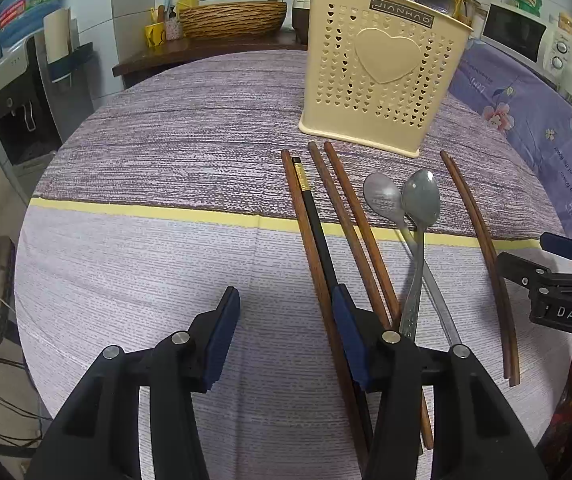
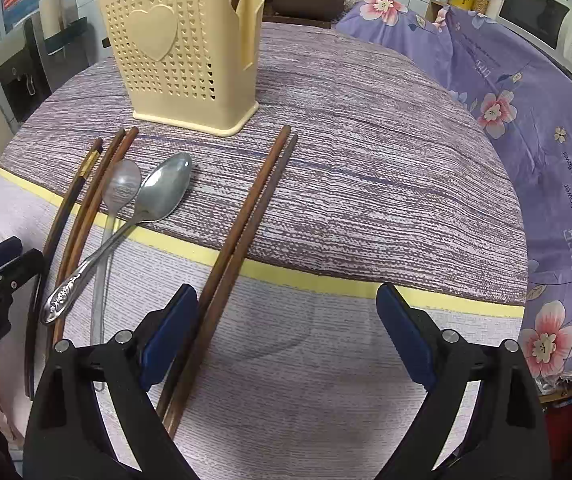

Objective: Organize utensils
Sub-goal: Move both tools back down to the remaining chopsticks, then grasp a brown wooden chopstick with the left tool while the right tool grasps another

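Note:
A cream perforated utensil holder (image 1: 382,76) with a heart stands on the table; it also shows in the right wrist view (image 2: 189,48). In front of it lie several brown chopsticks (image 1: 350,224), one black chopstick (image 1: 318,224) and two crossed metal spoons (image 1: 420,204). A separate brown pair (image 2: 241,232) lies to the right. My left gripper (image 1: 286,332) is open, low over the cloth, its right finger beside the black chopstick. My right gripper (image 2: 290,328) is open, its left finger beside the separate brown pair.
The table carries a purple and white striped cloth (image 1: 165,264) with a yellow band. A floral purple cloth (image 2: 546,152) covers something to the right. A wicker basket (image 1: 231,18) and a microwave (image 1: 516,32) stand behind.

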A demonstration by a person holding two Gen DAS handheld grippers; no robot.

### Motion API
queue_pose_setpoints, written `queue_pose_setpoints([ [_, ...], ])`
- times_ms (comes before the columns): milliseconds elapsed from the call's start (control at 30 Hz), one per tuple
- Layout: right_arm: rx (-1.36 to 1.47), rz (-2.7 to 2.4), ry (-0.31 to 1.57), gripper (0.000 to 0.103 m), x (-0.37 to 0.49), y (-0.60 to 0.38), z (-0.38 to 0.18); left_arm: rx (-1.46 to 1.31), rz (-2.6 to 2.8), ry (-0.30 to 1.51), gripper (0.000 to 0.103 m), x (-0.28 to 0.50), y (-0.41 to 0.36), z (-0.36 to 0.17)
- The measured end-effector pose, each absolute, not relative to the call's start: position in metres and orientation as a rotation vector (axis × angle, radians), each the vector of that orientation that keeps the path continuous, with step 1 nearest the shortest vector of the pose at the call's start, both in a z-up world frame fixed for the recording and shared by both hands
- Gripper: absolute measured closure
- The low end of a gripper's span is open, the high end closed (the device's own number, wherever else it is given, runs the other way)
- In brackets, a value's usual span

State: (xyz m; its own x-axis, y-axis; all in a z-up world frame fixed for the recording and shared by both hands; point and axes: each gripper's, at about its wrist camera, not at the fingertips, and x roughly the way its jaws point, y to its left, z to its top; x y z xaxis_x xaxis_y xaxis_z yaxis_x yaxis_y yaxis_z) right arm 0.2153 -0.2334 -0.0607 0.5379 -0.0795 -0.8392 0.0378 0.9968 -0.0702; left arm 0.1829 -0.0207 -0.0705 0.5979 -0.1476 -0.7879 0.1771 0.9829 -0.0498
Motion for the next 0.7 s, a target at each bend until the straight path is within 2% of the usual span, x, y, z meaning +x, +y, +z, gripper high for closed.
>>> queue_pose_setpoints([
  [700, 0.008, -0.095, 1.046, 0.013, 0.226, -0.239, -0.062, 0.094, -0.130, 0.929, 0.053, 0.205, -0.012, -0.073],
])
